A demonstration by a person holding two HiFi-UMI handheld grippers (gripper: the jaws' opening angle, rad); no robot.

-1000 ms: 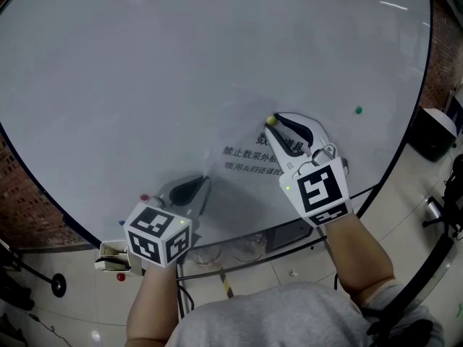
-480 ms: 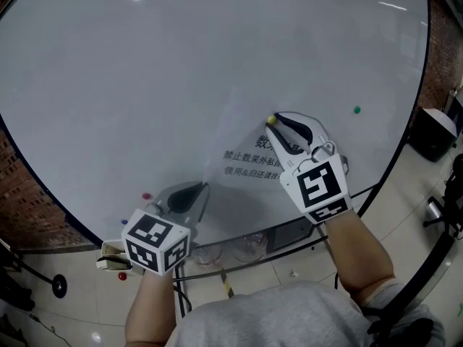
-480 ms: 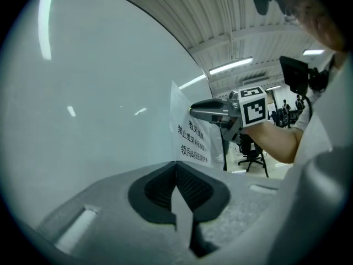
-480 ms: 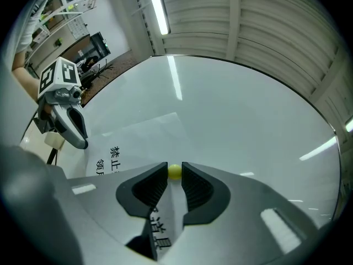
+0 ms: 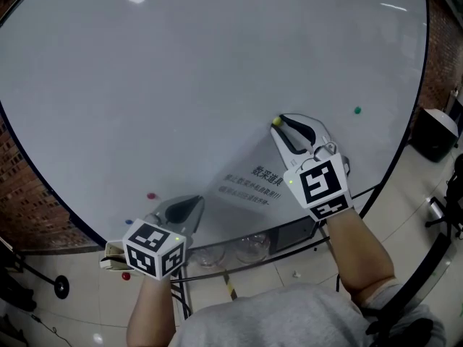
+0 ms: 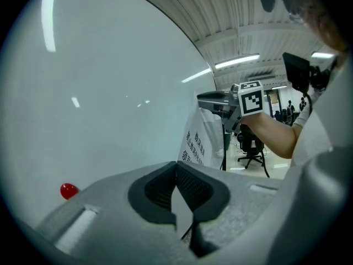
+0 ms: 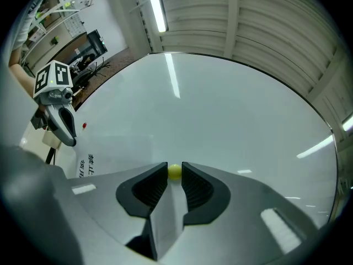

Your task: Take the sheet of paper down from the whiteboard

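The sheet of paper (image 5: pixel 249 188) sits low on the whiteboard (image 5: pixel 181 85). Its long side runs up and down, and its words are the right way up. The left gripper (image 5: pixel 194 202) is pinched tight on its bottom corner. The right gripper (image 5: pixel 277 126) squeezes a yellow magnet (image 7: pixel 174 171) higher up the board.

The sheet of paper (image 5: pixel 246 188), low on the whiteboard (image 5: pixel 181 71), carried black printed Chinese characters. Its larger heading read roughly 数采道具. The two smaller lines beneath the heading were too blurred to read. The cubes on the left hand-held gripper (image 5: pixel 197 199) and right hand-held gripper (image 5: pixel 278 123) showed only black-and-white square code patterns.
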